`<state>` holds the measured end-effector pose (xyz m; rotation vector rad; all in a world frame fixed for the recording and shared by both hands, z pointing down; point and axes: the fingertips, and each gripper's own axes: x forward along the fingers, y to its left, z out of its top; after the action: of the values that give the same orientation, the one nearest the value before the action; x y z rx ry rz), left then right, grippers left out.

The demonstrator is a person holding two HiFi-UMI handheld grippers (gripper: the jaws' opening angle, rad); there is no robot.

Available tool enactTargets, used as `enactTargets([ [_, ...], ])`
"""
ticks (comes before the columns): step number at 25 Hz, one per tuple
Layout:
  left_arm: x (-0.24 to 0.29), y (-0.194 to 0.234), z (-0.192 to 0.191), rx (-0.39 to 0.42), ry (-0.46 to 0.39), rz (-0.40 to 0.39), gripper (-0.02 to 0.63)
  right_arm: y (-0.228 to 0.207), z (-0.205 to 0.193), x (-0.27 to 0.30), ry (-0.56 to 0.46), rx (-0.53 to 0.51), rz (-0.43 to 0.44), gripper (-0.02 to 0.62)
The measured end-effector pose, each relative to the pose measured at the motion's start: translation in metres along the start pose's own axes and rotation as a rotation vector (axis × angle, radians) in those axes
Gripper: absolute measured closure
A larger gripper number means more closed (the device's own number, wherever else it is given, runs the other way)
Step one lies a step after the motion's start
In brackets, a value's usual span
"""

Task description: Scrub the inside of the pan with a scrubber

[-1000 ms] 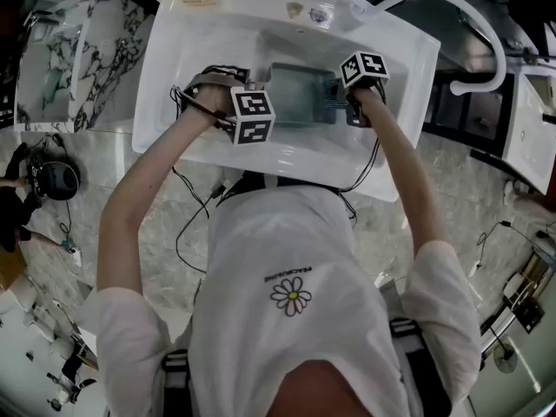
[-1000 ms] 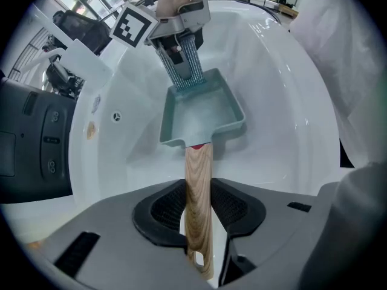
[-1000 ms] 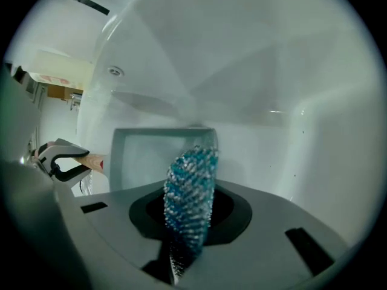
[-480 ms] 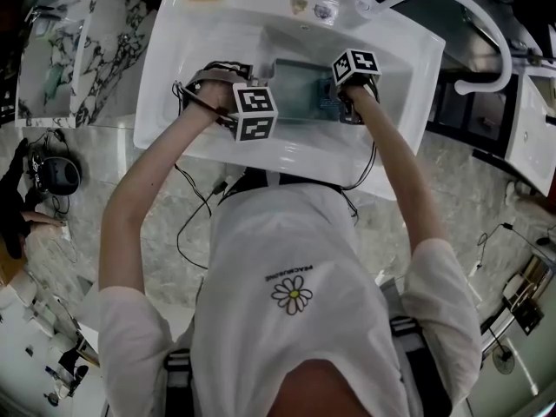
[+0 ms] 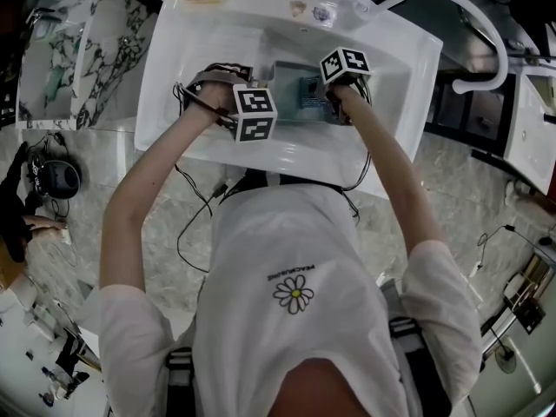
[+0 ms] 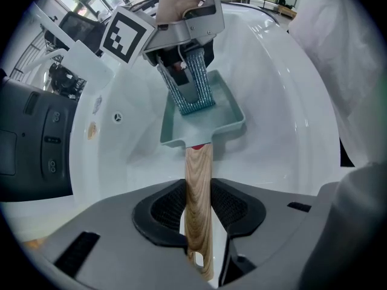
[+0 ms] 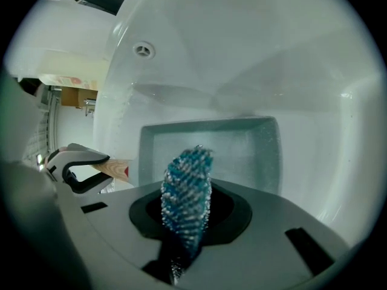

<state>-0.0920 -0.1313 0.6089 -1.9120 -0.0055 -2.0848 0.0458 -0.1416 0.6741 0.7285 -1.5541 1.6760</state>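
A square pale-green pan (image 6: 202, 116) (image 7: 242, 150) (image 5: 291, 94) lies in the white sink basin (image 5: 382, 76). My left gripper (image 6: 199, 234) (image 5: 252, 115) is shut on the pan's wooden handle (image 6: 198, 192), which runs straight out to the pan. My right gripper (image 7: 184, 222) (image 5: 343, 72) is shut on a blue-and-white woven scrubber (image 7: 186, 192) (image 6: 192, 83). In the left gripper view the scrubber's tip hangs down inside the pan, at its left side. Whether it touches the pan floor I cannot tell.
A white curved faucet (image 5: 460, 24) arches over the sink's far right corner. The basin has an overflow hole (image 7: 143, 50) on its wall. A marble counter (image 5: 78, 50) lies left of the sink. The person stands close against the sink's front rim (image 5: 287, 159).
The right gripper with the scrubber has moved left across the pan, toward the handle side. The left gripper and the pan have stayed in place.
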Motion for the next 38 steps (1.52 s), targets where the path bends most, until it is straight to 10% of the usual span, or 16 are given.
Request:
enactTargets([
  [29, 0.000, -0.001, -0.002, 0.001, 0.003, 0.011, 0.471, 0.078, 0.001, 0.007, -0.050, -0.031, 0.201, 0.538],
  [38, 0.001, 0.000, -0.004, -0.002, 0.002, 0.014, 0.471, -0.002, -0.014, -0.036, -0.035, -0.110, 0.006, 0.538],
])
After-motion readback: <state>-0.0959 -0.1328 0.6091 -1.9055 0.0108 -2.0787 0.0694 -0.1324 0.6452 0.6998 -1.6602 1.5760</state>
